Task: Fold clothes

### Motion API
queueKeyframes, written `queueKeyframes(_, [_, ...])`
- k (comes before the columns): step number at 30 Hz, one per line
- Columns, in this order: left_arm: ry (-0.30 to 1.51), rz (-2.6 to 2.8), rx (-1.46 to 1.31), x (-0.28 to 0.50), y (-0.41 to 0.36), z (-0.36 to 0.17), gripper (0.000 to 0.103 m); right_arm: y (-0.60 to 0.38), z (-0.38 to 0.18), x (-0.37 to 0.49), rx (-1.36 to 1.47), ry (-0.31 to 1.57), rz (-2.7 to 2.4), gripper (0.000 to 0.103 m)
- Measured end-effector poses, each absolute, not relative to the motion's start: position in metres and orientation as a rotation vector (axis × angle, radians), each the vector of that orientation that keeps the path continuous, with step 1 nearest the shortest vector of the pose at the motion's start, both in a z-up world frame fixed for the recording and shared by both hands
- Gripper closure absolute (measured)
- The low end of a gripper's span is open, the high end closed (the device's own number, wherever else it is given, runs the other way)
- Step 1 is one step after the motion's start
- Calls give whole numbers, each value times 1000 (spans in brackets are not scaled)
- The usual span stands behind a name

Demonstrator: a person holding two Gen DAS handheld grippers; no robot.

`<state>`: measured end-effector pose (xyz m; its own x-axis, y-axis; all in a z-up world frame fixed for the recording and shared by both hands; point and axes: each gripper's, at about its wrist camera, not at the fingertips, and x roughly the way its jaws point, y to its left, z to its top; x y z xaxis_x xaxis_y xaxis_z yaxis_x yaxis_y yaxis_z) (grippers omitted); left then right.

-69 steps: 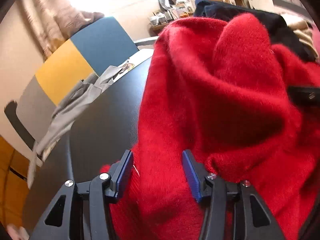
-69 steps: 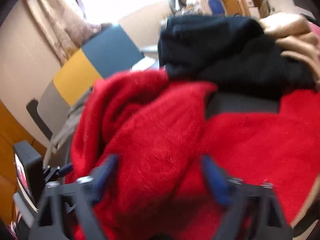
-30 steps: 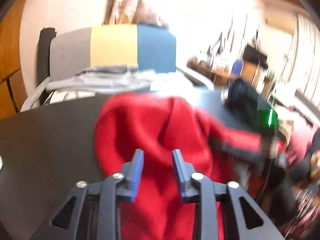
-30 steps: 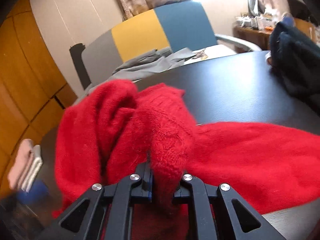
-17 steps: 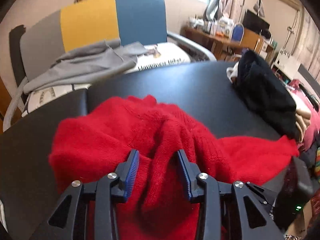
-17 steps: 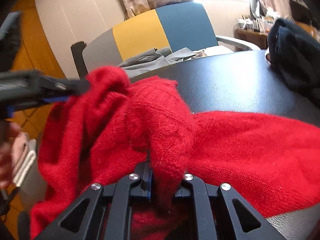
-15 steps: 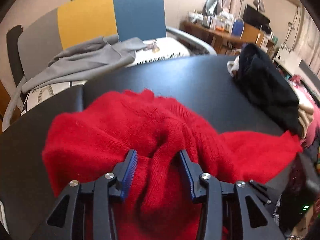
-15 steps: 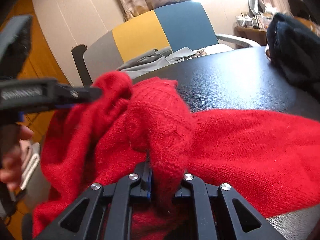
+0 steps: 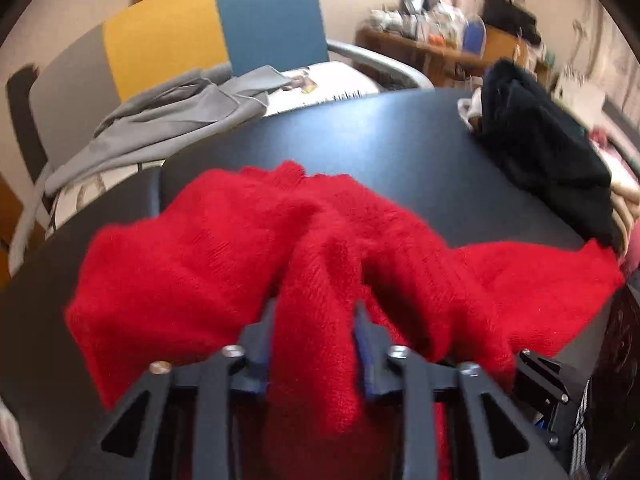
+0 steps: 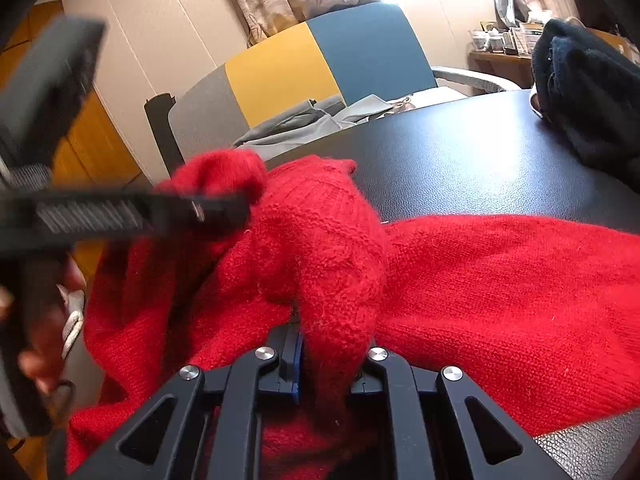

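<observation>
Red sweater (image 9: 224, 264) between both gripper jaws

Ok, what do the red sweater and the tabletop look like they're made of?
Red sweater: a fuzzy knit, probably wool or a mohair-like blend; rows of stitches and a ribbed edge show, with loose fibres along the folds. Tabletop: black with a fine pebbled grain and a soft sheen, like leatherette or textured laminate; which one I can't tell.

Two black plastic grippers. The left gripper (image 9: 316, 344) has angular arms with triangular cut-outs, round silver screws and blue ribbed pads. The right gripper (image 10: 328, 356) matches: black arms, silver screws, a blue pad edge showing beside one screw.
</observation>
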<state>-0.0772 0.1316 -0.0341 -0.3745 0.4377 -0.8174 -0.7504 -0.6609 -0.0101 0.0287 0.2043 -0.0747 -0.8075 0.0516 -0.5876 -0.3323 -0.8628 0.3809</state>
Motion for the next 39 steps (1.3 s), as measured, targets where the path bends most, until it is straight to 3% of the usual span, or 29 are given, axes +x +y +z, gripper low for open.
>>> queueKeyframes(1, [424,2078,-1075,-77,122,-33,94,204,-75,29,-862,706,2712,90])
queueKeyframes(10, [9,2220,-969,-93,-16,18,96,201,-74,29,-866,669,2705,89])
queueKeyframes(18, [-83,2192,-1129,-64,-105,-39,96,190,-66,26,-905,565,2688,89])
queueKeyframes(23, [-122,2170,-1193,-36,-123,-76,95,171,-19,42,-777,540,2762,90])
queueKeyframes(26, [-150,2162,-1227,-26,-135,-94,95,147,8,51,-740,396,2860,90])
queueKeyframes(34, [-203,2157,-1104,5,-170,-106,95,127,-59,70,-1238,442,2859,89])
queueKeyframes(36, [-260,2146,-1087,9,-178,-111,94,137,-57,86,-1176,578,2889,82])
queueKeyframes(38, [-303,2134,-1085,9,-182,-116,94,149,-46,95,-1104,669,2889,57])
queueKeyframes(39, [-313,2131,-1084,8,-184,-117,94,156,-35,100,-1020,680,2885,49])
